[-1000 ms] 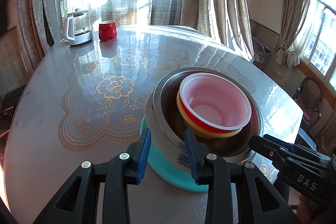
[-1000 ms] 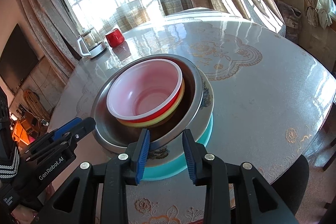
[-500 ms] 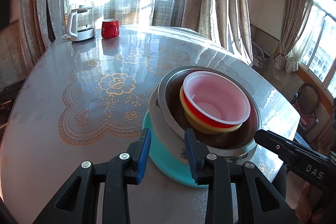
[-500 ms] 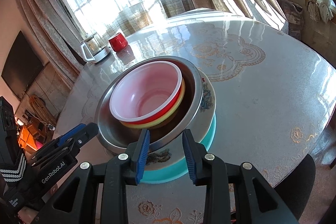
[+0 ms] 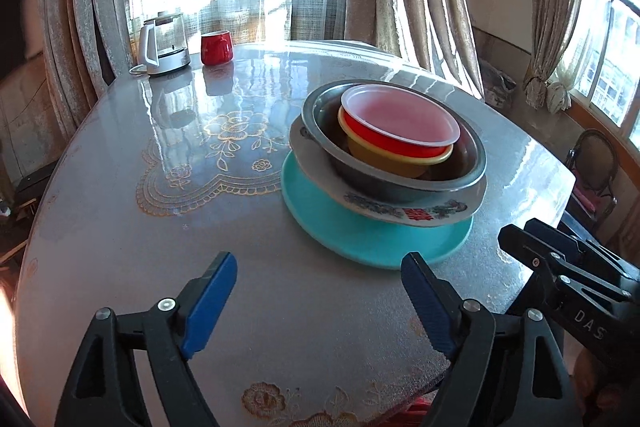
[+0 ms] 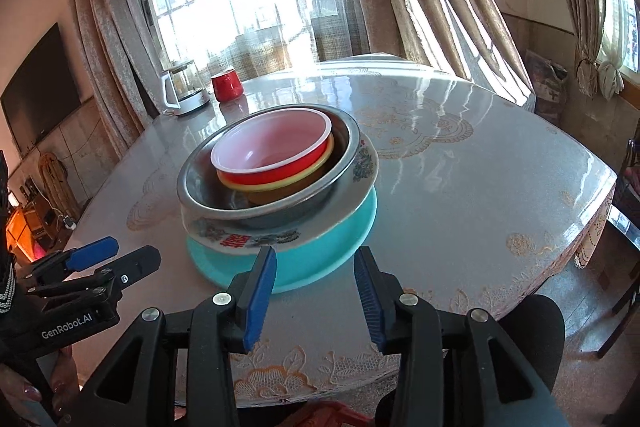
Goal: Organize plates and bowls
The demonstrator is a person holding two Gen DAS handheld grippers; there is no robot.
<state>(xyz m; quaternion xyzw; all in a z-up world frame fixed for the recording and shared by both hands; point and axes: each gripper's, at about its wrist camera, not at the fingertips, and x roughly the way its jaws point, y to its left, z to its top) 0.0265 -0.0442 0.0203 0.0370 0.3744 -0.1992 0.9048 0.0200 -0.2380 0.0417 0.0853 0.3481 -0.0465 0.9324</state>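
While the round counter [image 5: 120, 247] carries the stack near its close edge, a teal plate [image 5: 360, 239] lies at the bottom. On it sits a patterned plate [image 5: 400, 213], then a steel bowl [image 5: 400, 183], a yellow bowl [image 5: 384, 159] and a red bowl [image 5: 396, 131] nested on top. Both tongs sit short of the stack, touching nothing: the left tongs [image 5: 320, 303] have just been opening and stand wide apart, the right tongs [image 6: 316, 295] have just been opening too, with a narrower gap. A kettle [image 5: 164, 45] and red cup [image 5: 216, 47] stand far back.
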